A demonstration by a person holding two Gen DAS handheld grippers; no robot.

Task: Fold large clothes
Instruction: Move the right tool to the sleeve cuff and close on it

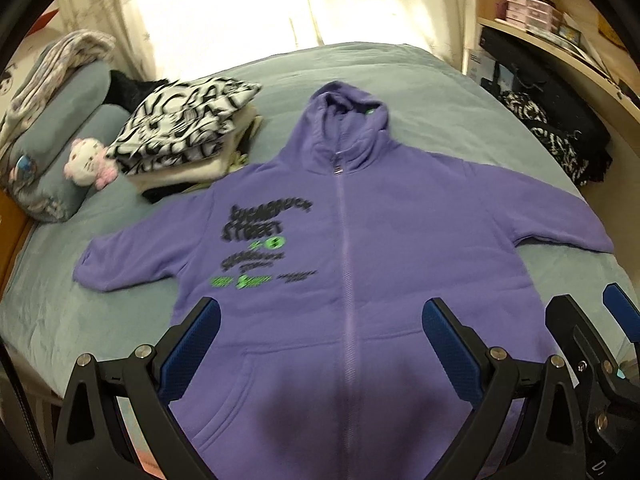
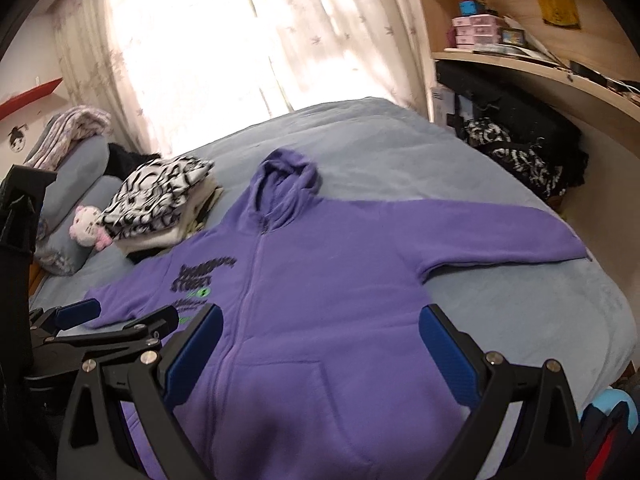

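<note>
1. The left gripper (image 1: 320, 316) hangs above the lower front of a purple zip hoodie (image 1: 360, 248), its blue-padded fingers spread wide with nothing between them; it touches no cloth, which suggests it is lining up for a first grasp

2. The right gripper (image 2: 320, 320) is likewise released, fingers wide apart, poised over the hoodie's lower right half near the pocket and holding nothing

3. The two grippers sit just beside each other at the near edge, each visible at the border of the other's view, probably so both can take the garment at once

4. The hoodie lies face up and flat on a grey-blue bed (image 1: 420, 80), zipped closed, hood pointing away toward the window, both sleeves stretched out to the sides; no fold has been made yet, and spreading it this way makes the sleeves and side seams easy to reach

5. Black and green lettering runs down one chest panel, too blurred to read in full

6. At the far left of the bed a stack of folded clothes (image 1: 184, 132), topped with a black-and-white patterned piece, lies close to the hoodie's sleeve; likely the finished pile

7. A small pink and white plush toy (image 1: 88, 162) leans on grey pillows (image 1: 60, 136) beside that stack

8. Sheer curtains (image 2: 224, 40) glow with daylight behind the bed, and a wooden shelf (image 2: 540, 64) of small boxes runs along the right wall
</note>
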